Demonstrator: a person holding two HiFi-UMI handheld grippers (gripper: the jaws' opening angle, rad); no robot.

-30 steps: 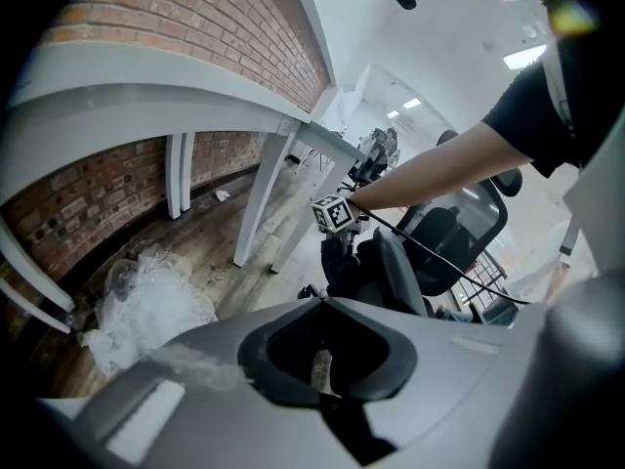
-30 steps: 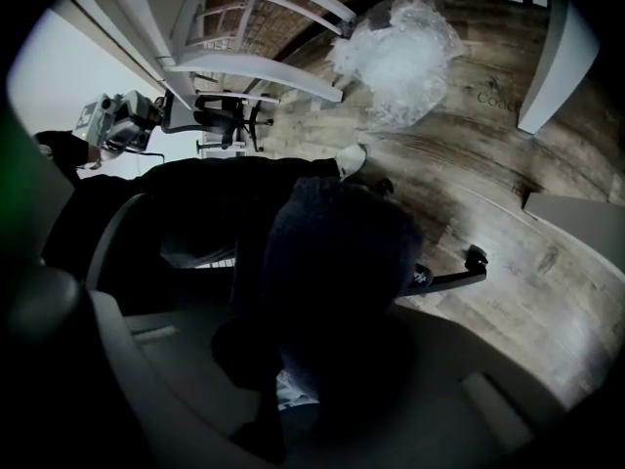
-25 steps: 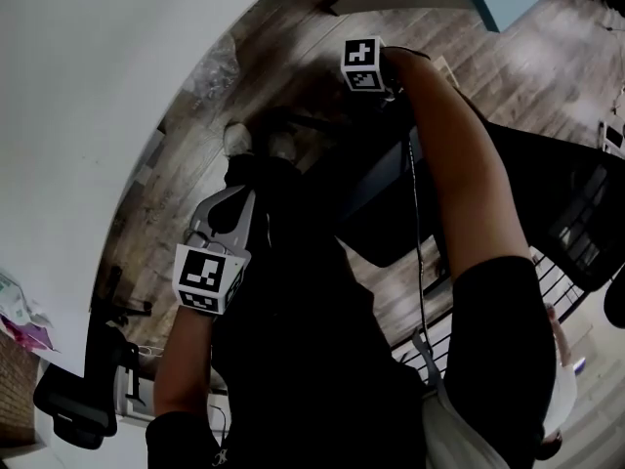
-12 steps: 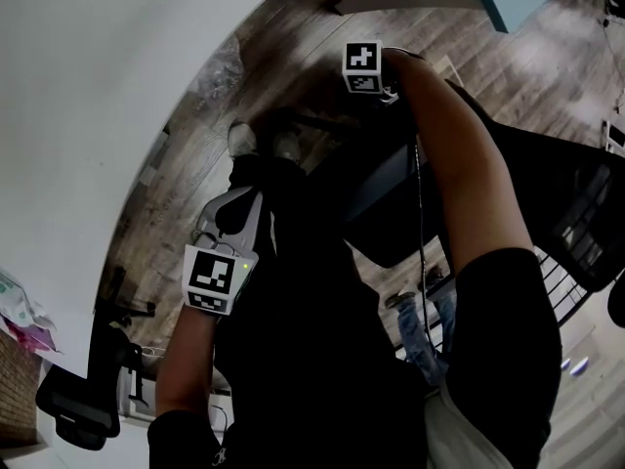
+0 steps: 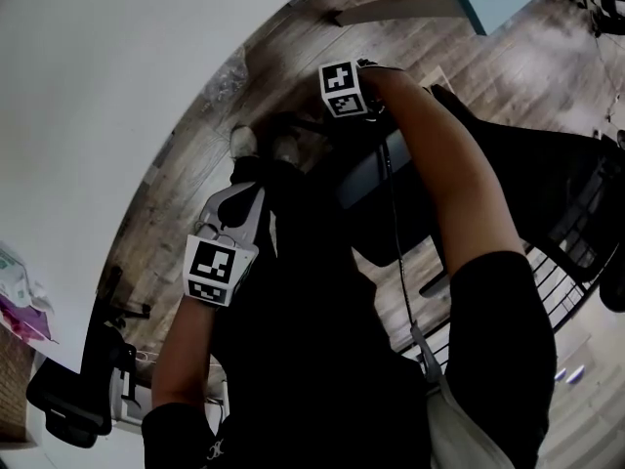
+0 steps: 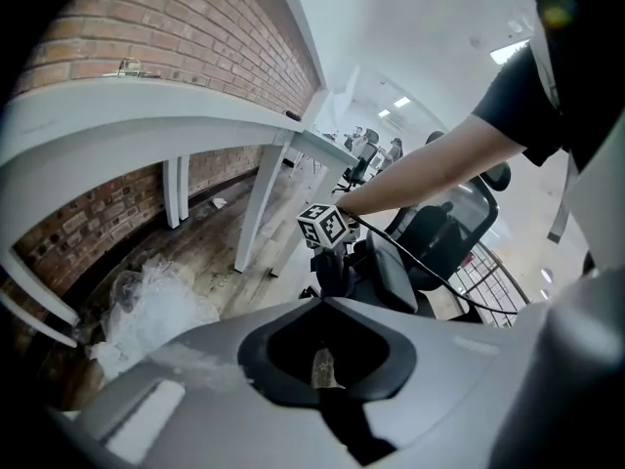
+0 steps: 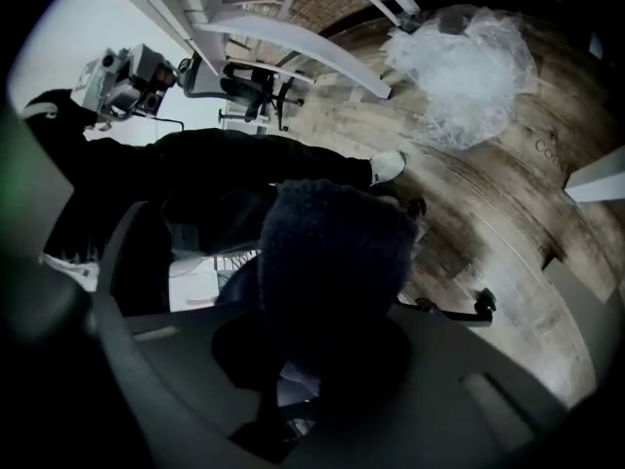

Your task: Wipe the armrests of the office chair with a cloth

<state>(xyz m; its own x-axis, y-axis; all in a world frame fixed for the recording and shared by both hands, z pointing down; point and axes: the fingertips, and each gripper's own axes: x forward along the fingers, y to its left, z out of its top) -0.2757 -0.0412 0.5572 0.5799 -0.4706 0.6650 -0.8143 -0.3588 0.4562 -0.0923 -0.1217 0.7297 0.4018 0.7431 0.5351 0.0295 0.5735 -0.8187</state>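
The black office chair (image 5: 547, 193) stands to my right, and its grey padded armrest (image 5: 363, 182) runs from the seat toward the floor side. My right gripper (image 7: 305, 360) is shut on a dark blue cloth (image 7: 332, 252), which bulges out past the jaws and hides their tips. In the head view only its marker cube (image 5: 342, 88) shows, at the far end of the armrest. The left gripper view shows that cube (image 6: 327, 226) just above the armrest (image 6: 394, 274). My left gripper (image 5: 232, 211) hangs by my dark-clothed body, away from the chair, shut (image 6: 322, 371) with nothing in it.
A white table (image 6: 195, 130) on white legs stands along a brick wall (image 6: 146, 27). A crumpled clear plastic bag (image 7: 459, 66) lies on the wood floor (image 5: 186, 184) under it. A second black chair (image 5: 68, 399) stands at the lower left. A wire rack (image 5: 562, 286) is behind the office chair.
My right gripper with the cloth has shifted a little left and nearer along the armrest. A passer-by's legs seen half a second ago are gone. The left gripper has hardly moved.
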